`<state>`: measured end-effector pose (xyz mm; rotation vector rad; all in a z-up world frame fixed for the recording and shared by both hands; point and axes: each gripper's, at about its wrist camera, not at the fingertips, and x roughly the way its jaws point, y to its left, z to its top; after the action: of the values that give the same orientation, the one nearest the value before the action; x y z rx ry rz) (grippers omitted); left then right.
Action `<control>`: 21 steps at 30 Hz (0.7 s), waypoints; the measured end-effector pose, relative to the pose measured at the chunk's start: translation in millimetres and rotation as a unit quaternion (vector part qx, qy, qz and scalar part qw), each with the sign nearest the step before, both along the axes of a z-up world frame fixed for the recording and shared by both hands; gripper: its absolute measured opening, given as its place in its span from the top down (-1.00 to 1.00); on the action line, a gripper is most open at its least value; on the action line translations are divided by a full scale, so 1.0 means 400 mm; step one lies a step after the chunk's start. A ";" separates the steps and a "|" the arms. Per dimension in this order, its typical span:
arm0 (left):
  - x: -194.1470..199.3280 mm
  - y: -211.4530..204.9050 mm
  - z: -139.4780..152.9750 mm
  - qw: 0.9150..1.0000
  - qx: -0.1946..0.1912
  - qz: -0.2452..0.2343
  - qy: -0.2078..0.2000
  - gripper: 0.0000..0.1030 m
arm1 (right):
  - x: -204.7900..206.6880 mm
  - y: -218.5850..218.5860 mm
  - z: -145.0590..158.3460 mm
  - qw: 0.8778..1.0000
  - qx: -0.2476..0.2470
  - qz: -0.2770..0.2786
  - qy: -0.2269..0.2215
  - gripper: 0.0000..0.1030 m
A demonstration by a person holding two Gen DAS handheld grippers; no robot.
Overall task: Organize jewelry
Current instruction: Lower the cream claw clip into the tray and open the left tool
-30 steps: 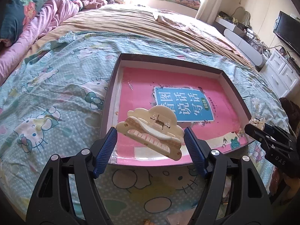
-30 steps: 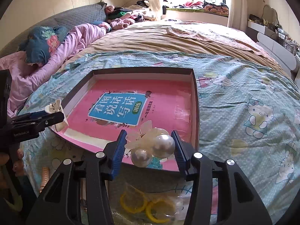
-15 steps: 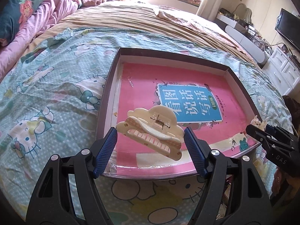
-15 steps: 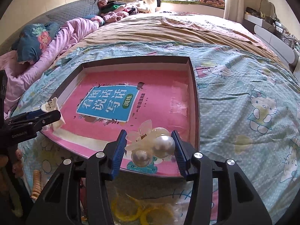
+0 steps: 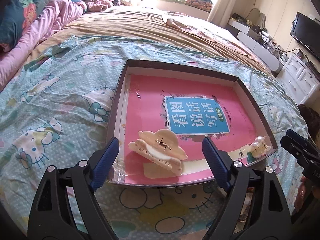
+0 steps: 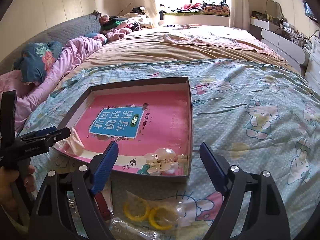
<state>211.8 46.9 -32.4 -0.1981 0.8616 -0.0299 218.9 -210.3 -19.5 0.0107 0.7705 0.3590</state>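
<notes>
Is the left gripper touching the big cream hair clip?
Apart. In the left wrist view the left gripper is wide open, and pink tray floor shows between each blue finger and the cream clip lying in the tray.

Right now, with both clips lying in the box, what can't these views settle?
- Pearl clip: its pearls face away in the right wrist view; tiny in the left.
- Yellow rings: their count, blurred by clear bags in the right wrist view.
- Cream clip: partly hidden behind the left gripper.
</notes>
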 end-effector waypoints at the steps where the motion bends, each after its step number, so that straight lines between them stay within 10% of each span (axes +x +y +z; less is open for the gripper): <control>1: -0.006 -0.001 0.009 1.000 0.002 0.001 -0.005 -0.59 | -0.009 -0.007 0.009 1.000 0.003 -0.002 -0.003 -0.62; 21: -0.189 0.020 0.202 0.995 -0.001 0.017 -0.095 -0.81 | -0.170 -0.063 0.145 0.997 0.016 0.006 -0.071 -0.76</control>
<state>136.4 55.0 48.4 -0.2088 0.6686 -0.0178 151.0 -235.7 38.7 0.0095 0.6238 0.3795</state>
